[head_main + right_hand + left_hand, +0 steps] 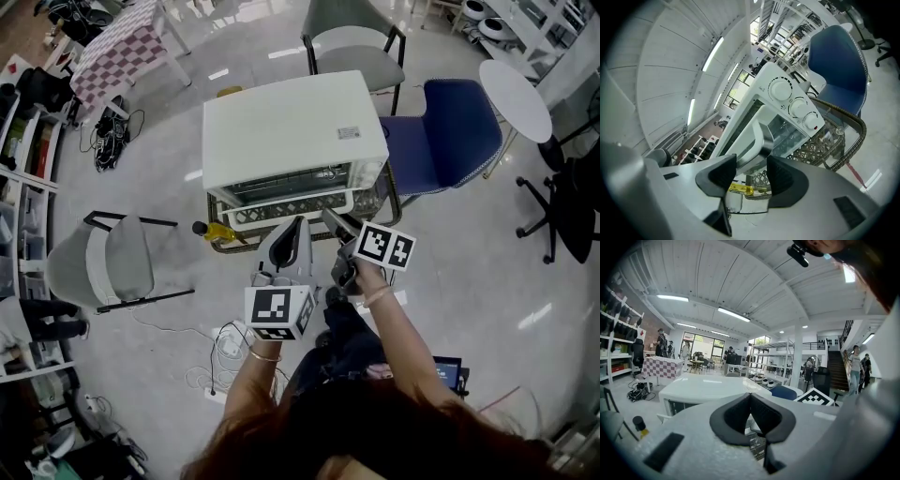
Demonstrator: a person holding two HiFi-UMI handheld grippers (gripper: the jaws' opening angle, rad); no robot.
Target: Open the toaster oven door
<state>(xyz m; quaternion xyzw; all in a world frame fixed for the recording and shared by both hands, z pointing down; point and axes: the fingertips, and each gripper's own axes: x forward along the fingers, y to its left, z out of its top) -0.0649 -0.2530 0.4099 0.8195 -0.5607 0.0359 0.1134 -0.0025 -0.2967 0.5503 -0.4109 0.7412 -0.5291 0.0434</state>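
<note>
A white toaster oven (291, 127) stands on a low wire table (386, 199). Its glass door (291, 208) looks tilted a little way out from the body, though I cannot be sure. In the right gripper view the oven (787, 93) shows its knobs, and the door's white handle bar (757, 140) lies between the jaws of my right gripper (751, 165), which stands open around it; I see no firm pinch. My right gripper (330, 220) reaches the door's right part. My left gripper (292, 232) hangs just in front of the door, shut and empty (750, 397).
A yellow bottle (214, 230) lies at the table's left end. A blue chair (450, 131) and a grey chair (356, 47) stand behind and right of the oven, with another grey chair (103, 262) at left. Cables (225, 347) lie on the floor by my feet.
</note>
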